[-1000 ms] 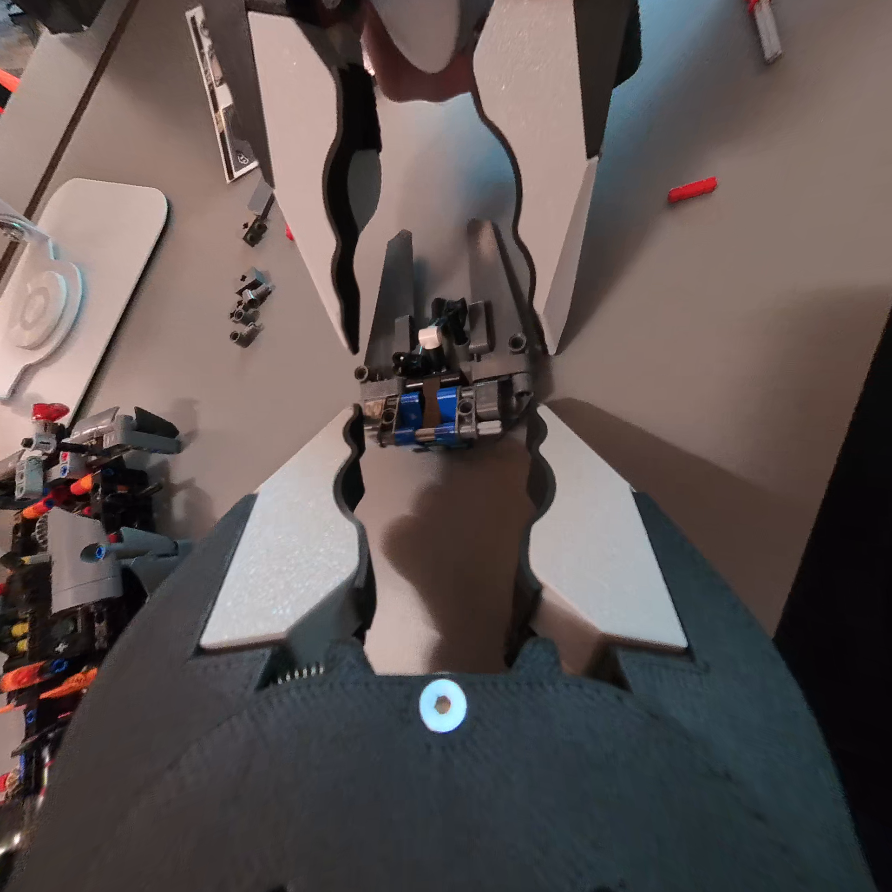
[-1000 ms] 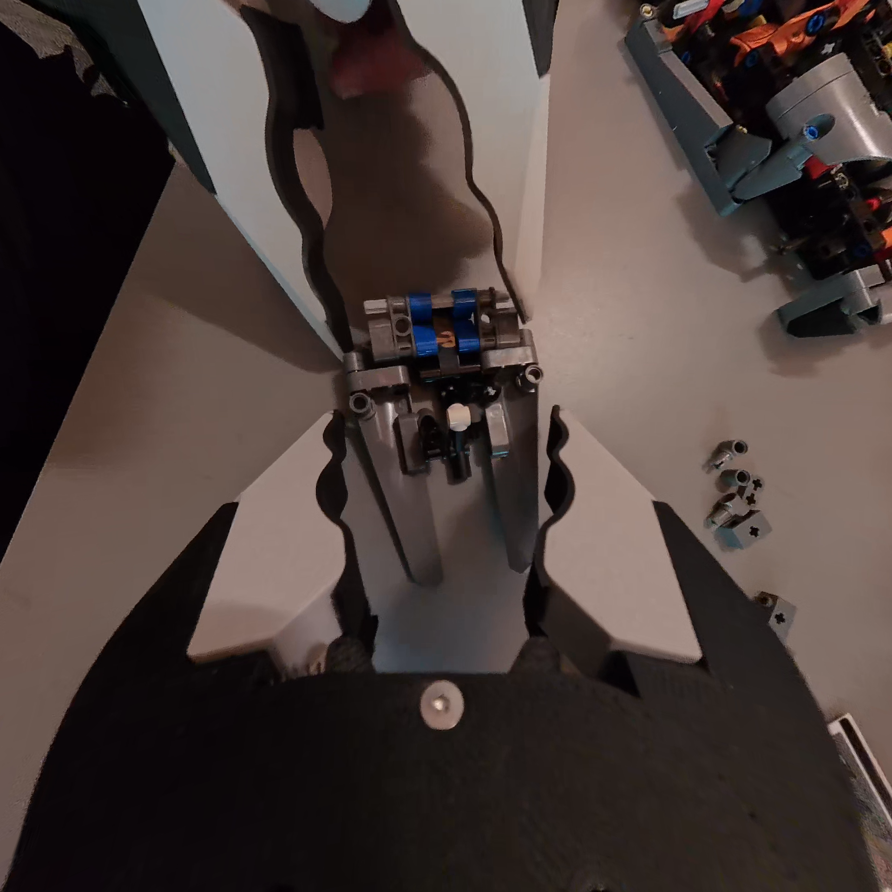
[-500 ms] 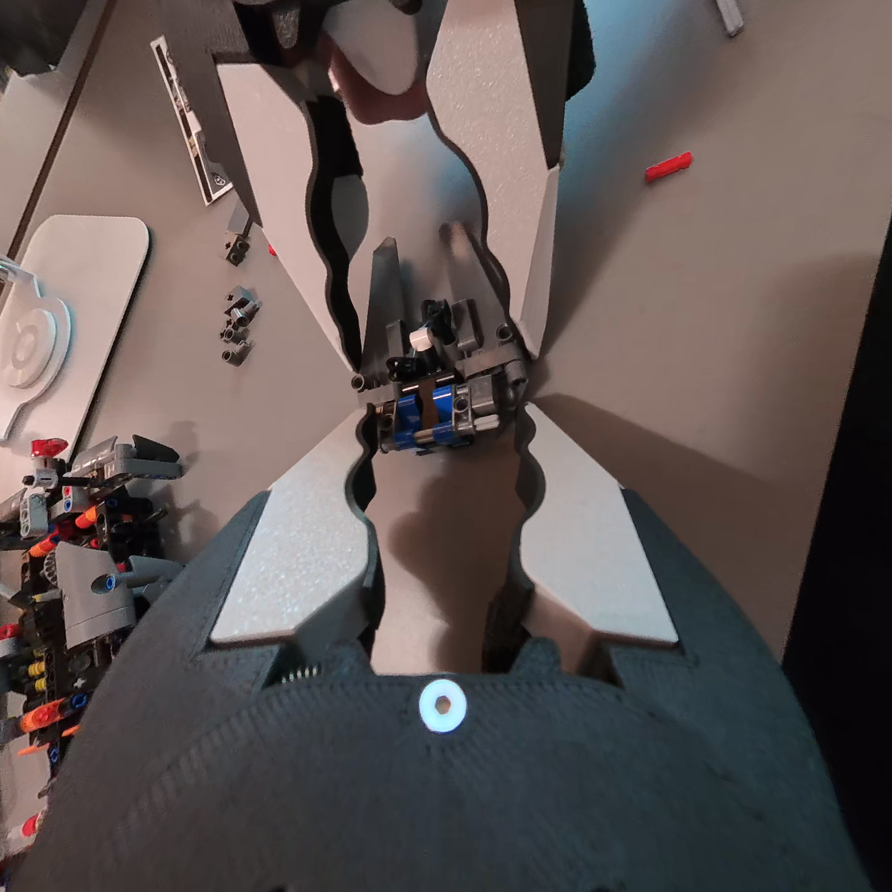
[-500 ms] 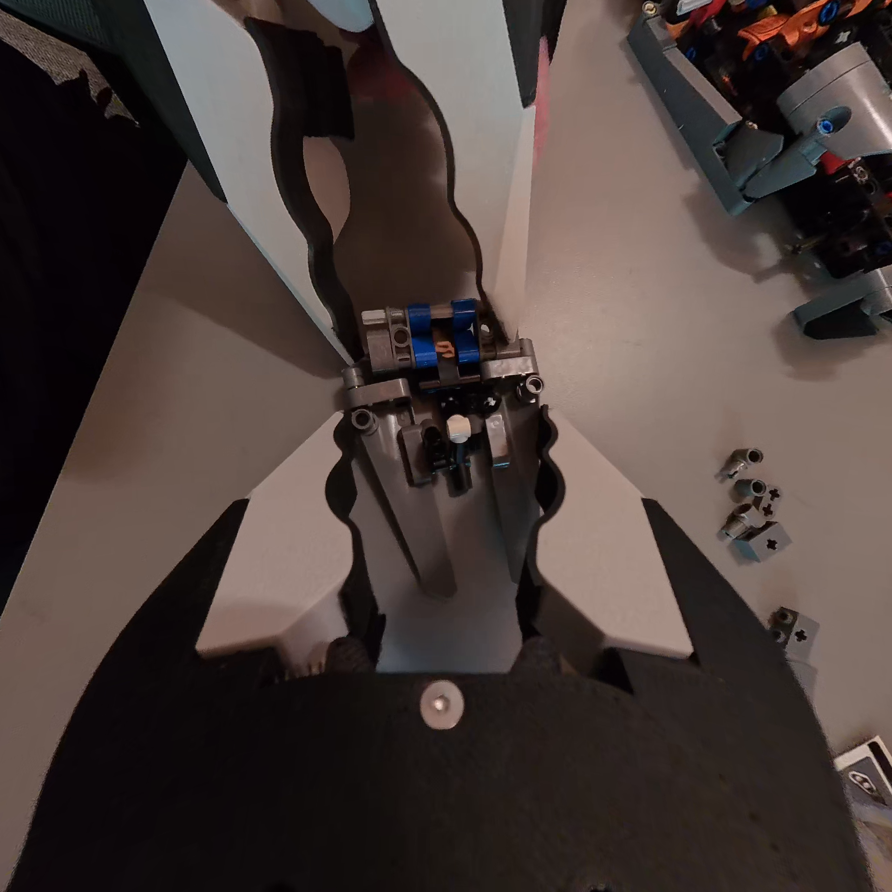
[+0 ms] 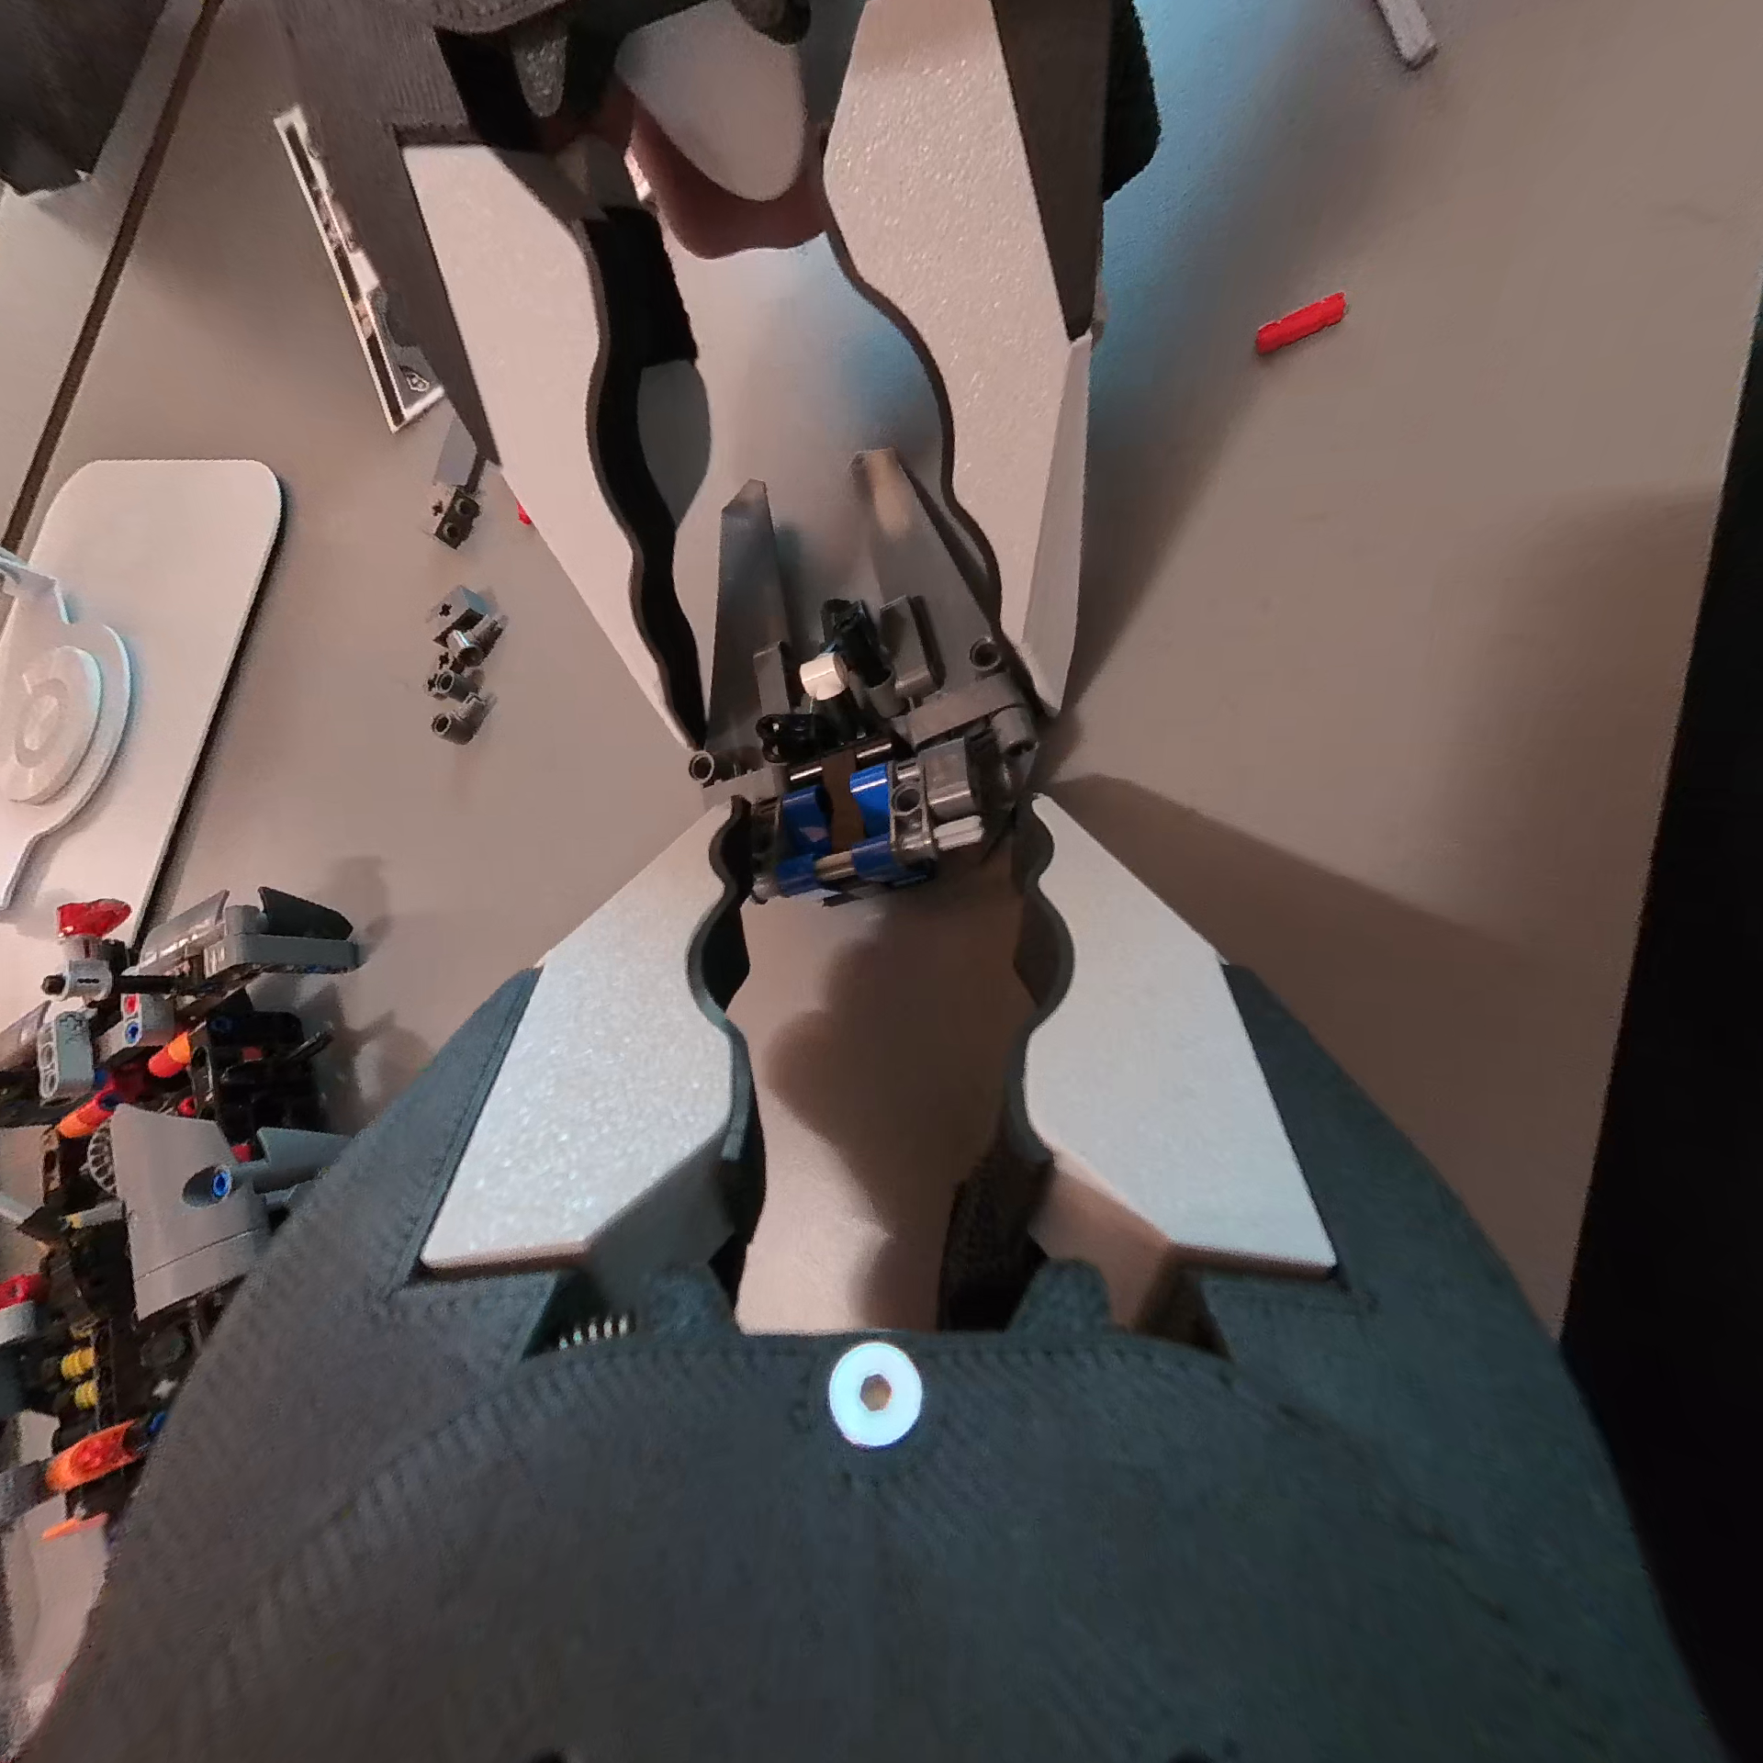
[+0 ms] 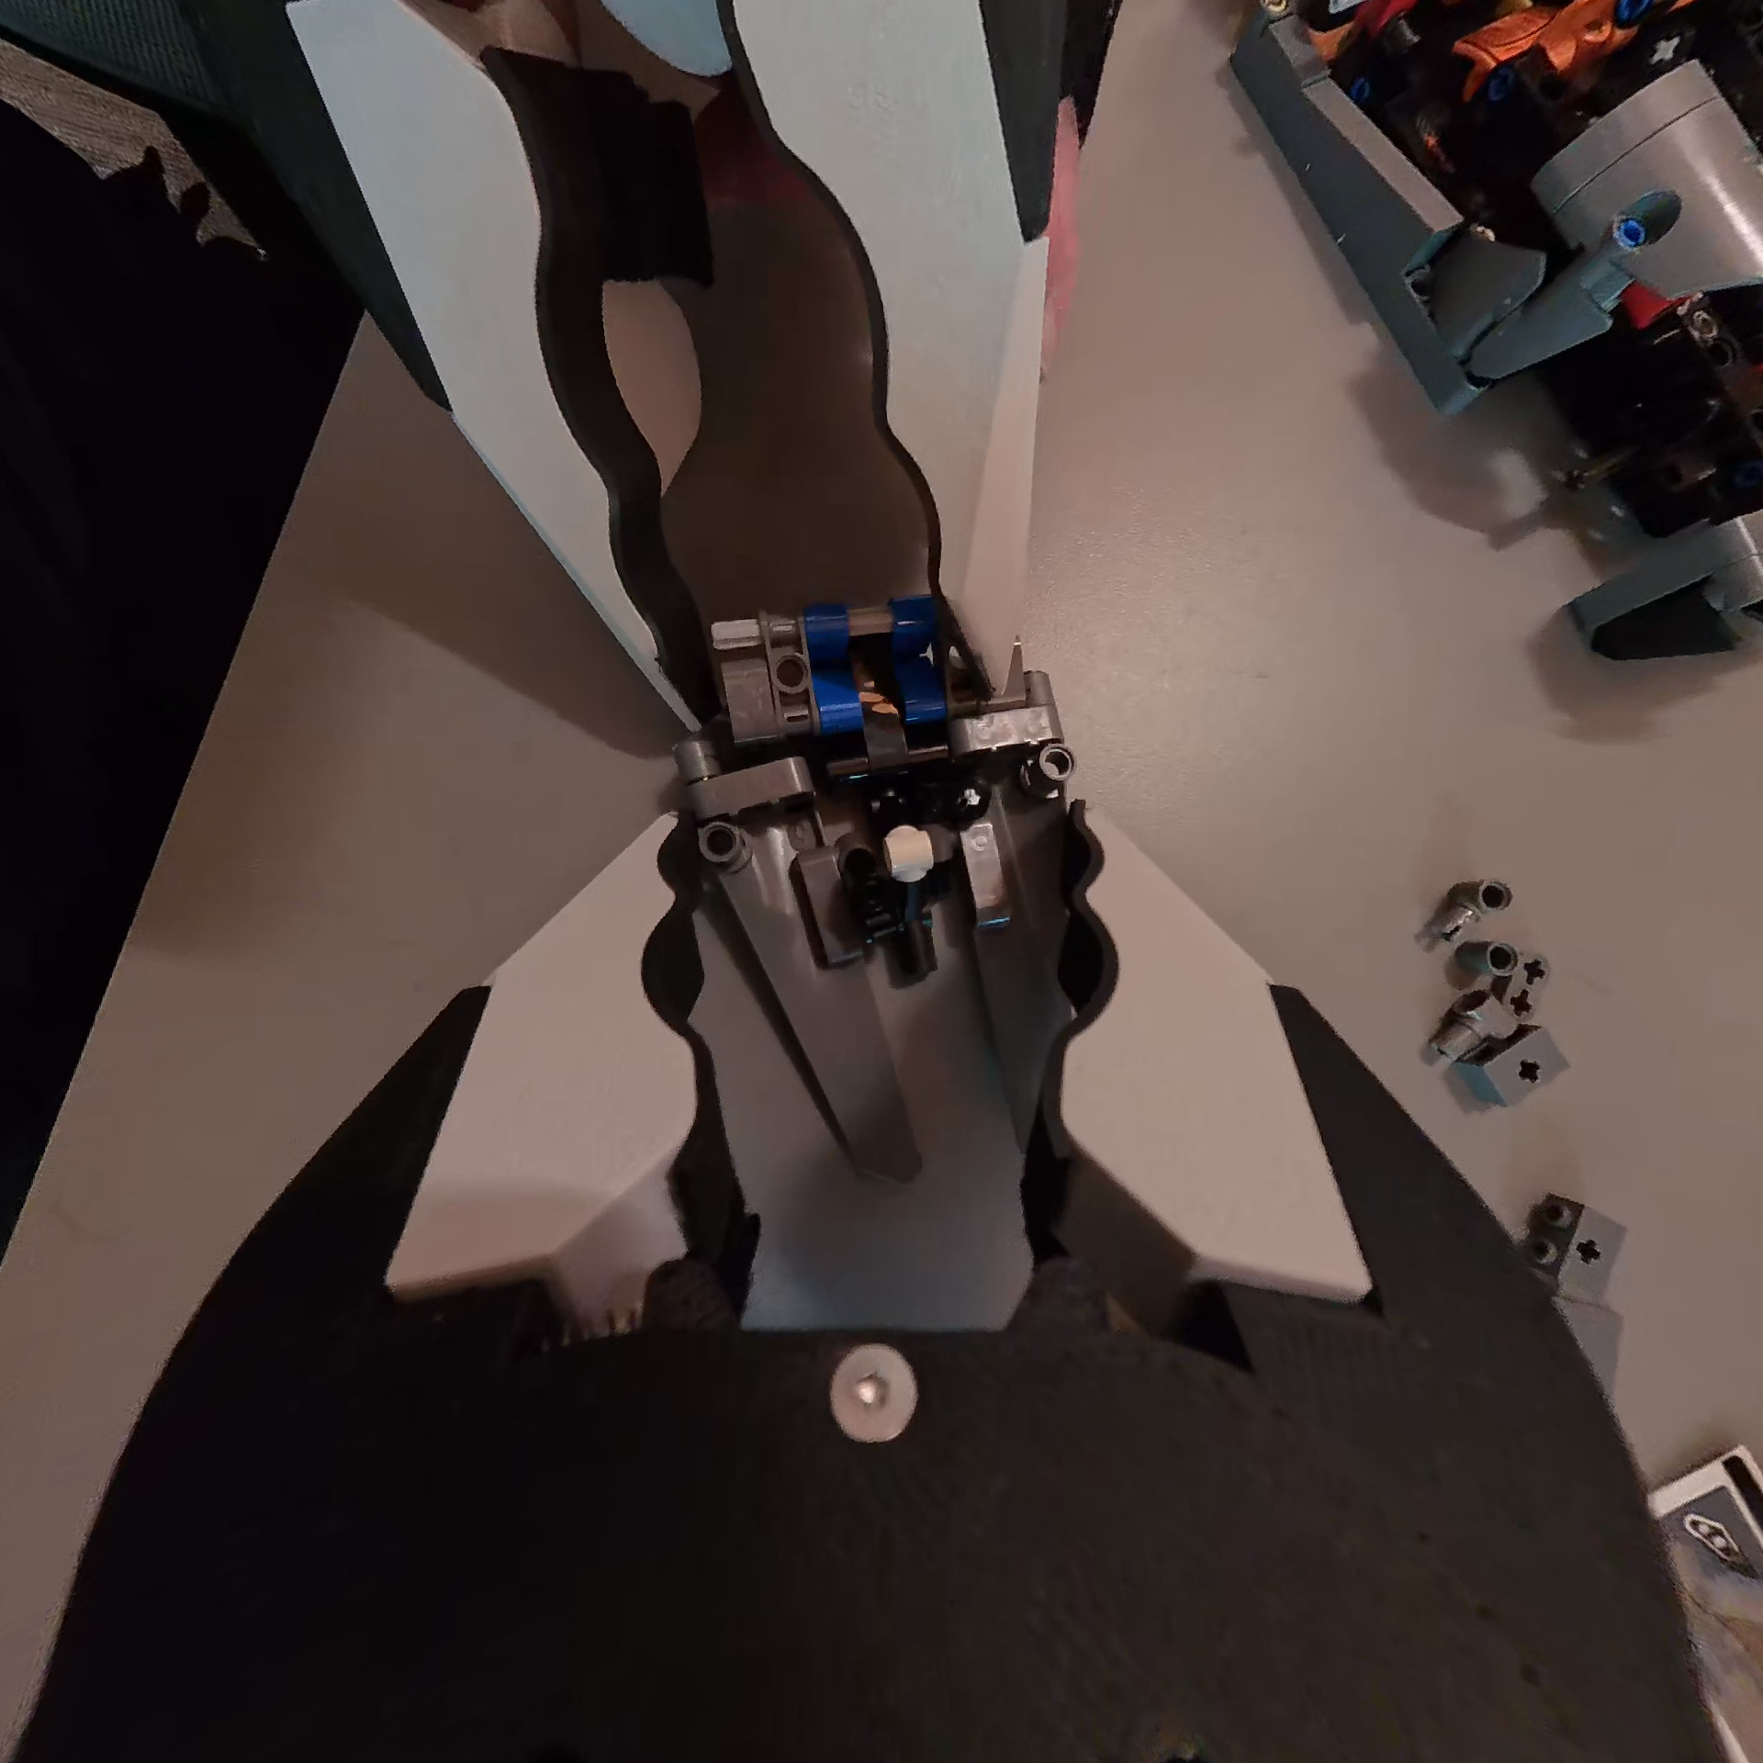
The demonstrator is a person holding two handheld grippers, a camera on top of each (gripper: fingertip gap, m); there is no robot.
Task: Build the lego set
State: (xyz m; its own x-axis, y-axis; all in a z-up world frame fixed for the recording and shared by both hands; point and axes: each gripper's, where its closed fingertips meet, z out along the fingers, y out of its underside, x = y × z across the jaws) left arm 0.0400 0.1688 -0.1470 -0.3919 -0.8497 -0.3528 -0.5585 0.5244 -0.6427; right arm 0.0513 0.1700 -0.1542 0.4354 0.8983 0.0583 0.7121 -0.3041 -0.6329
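A small lego sub-assembly (image 5: 859, 763), grey with two blue parts and two long pointed grey panels, is held just above the table between both grippers, which face each other. My left gripper (image 5: 878, 830) is shut on its blue end. My right gripper (image 6: 873, 840) is shut on its grey panel end (image 6: 859, 954). In the left wrist view the right gripper's fingers (image 5: 954, 334) come in from the top. In the right wrist view the left gripper's fingers (image 6: 458, 334) come in from the top. A person's hand shows behind each far gripper.
A large, partly built grey, black and orange model (image 5: 143, 1097) lies on the table, seen top right in the right wrist view (image 6: 1574, 191). Loose grey connectors (image 5: 463, 658) (image 6: 1488, 1002), a red pin (image 5: 1299, 324), a booklet (image 5: 362, 315) and a white pad (image 5: 143, 591) lie around. The table edge (image 5: 1698, 859) is close. Left and right tips are no more than a few centimetres apart. The right tips stand about 9 centimeters off the red pin (image 5: 1299, 324).
Both grippers have closed in on the sub-assembly: their fingers narrowed around it over the first half second, then held. The sub-assembly has tilted slightly.
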